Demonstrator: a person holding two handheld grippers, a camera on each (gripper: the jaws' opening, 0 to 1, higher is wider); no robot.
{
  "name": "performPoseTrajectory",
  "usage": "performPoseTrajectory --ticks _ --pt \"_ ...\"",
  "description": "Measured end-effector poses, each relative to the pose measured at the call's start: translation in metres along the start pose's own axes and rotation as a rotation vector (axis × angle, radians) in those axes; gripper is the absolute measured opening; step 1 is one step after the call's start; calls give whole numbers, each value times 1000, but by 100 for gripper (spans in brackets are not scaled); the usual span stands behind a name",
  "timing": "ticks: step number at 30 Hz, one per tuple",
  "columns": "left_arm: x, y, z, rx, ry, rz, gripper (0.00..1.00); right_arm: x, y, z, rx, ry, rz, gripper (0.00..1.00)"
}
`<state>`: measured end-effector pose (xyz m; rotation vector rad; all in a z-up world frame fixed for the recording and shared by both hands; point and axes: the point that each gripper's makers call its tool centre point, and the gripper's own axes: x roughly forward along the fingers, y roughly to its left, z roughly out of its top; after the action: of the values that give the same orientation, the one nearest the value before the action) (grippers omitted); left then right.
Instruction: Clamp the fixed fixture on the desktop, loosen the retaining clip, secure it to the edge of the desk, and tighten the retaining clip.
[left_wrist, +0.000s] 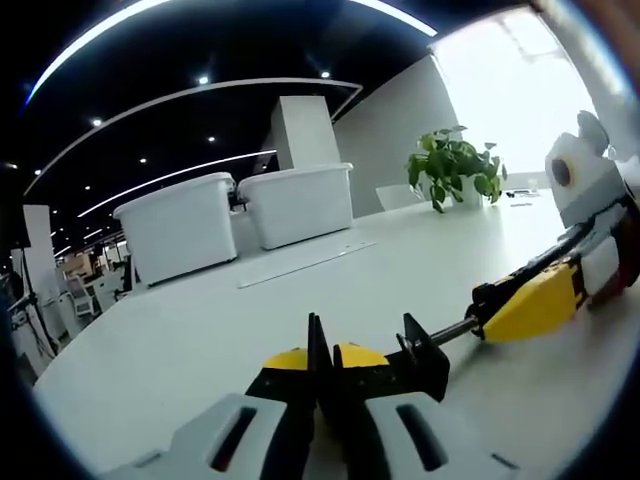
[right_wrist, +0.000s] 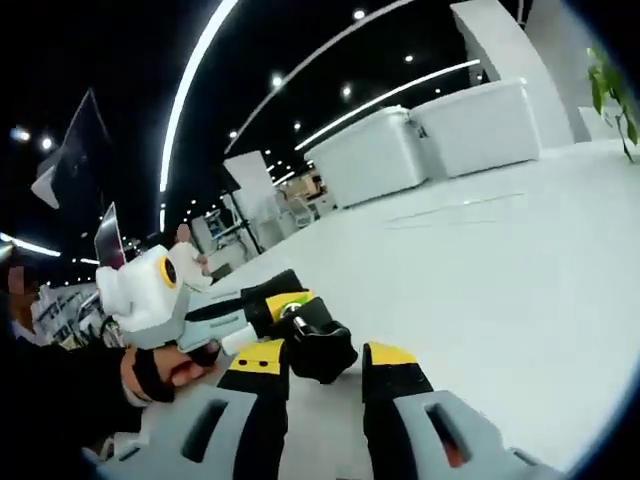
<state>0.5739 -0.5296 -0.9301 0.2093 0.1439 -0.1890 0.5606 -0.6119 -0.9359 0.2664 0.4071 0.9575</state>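
A bar clamp lies low over the white desk (left_wrist: 180, 340). It has a black jaw block (left_wrist: 425, 358), a thin rod and a yellow-and-black handle (left_wrist: 530, 300). My left gripper (left_wrist: 322, 355) is shut on the clamp's thin black end plate (left_wrist: 316, 335). My right gripper (left_wrist: 600, 265) comes in from the right and holds the handle's far end. In the right gripper view, my right gripper (right_wrist: 323, 358) is closed around the black handle knob (right_wrist: 320, 348). Beyond it are the yellow-and-black clamp body (right_wrist: 280, 300) and the left gripper (right_wrist: 225, 325).
Two white storage bins (left_wrist: 240, 215) stand at the desk's far side, with a long thin strip (left_wrist: 305, 265) lying in front of them. A potted plant (left_wrist: 455, 165) stands at the far right. A gloved hand (right_wrist: 165, 372) holds the left gripper.
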Motion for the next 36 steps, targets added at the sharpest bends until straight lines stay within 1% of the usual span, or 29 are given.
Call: performPoseTrajectory --ticks 3,7,9,11,12,13,14,15,17,18,21,22,23,25,27,30,31,34,35,36 --pt "0 0 0 2 0 0 7 3 -1 3 61 -9 1 25" --pt "2 0 0 3 0 1 7 3 -4 6 186 -10 17 25" --pt "2 0 1 2 0 0 7 3 -8 7 247 -4 2 24" --pt "3 -1 1 3 -1 -1 7 4 -9 7 257 -5 -4 24" --pt "3 -1 1 4 0 0 7 3 -7 6 239 -3 -6 23" --pt "4 -1 1 4 0 1 7 2 -5 5 182 8 -12 23" --pt "4 -1 1 2 0 1 7 2 -2 5 103 1 -15 23" --pt "4 0 1 2 0 3 7 2 -1 5 83 1 -18 23" --pt "4 0 1 -9 -2 2 6 1 2 7 -65 -16 -39 22" --pt "4 0 1 -9 -1 1 6 1 3 8 -117 -26 -49 22" --pt "5 -1 1 -5 0 1 7 -2 9 12 -360 -70 -96 21" --pt "5 -1 1 -3 0 1 7 -2 10 13 -440 -73 -113 21" --pt "5 -1 1 -2 1 3 7 -2 12 13 -490 -77 -129 21" --pt "5 0 1 -2 1 5 7 0 14 14 -630 -87 -158 21" --pt "5 0 1 -5 3 9 7 -2 19 12 -781 -93 -184 21" --pt "5 0 1 -5 3 10 7 -2 20 11 -904 -105 -212 21" --pt "5 1 1 -4 4 11 7 -1 21 11 -972 -106 -228 21" --pt "5 1 1 -5 5 13 7 -1 23 11 -1126 -108 -270 22" --pt "5 1 1 -7 5 13 7 -1 26 12 -1167 -119 -276 22" --pt "5 1 1 -8 5 14 7 -1 26 12 -1179 -121 -281 21"
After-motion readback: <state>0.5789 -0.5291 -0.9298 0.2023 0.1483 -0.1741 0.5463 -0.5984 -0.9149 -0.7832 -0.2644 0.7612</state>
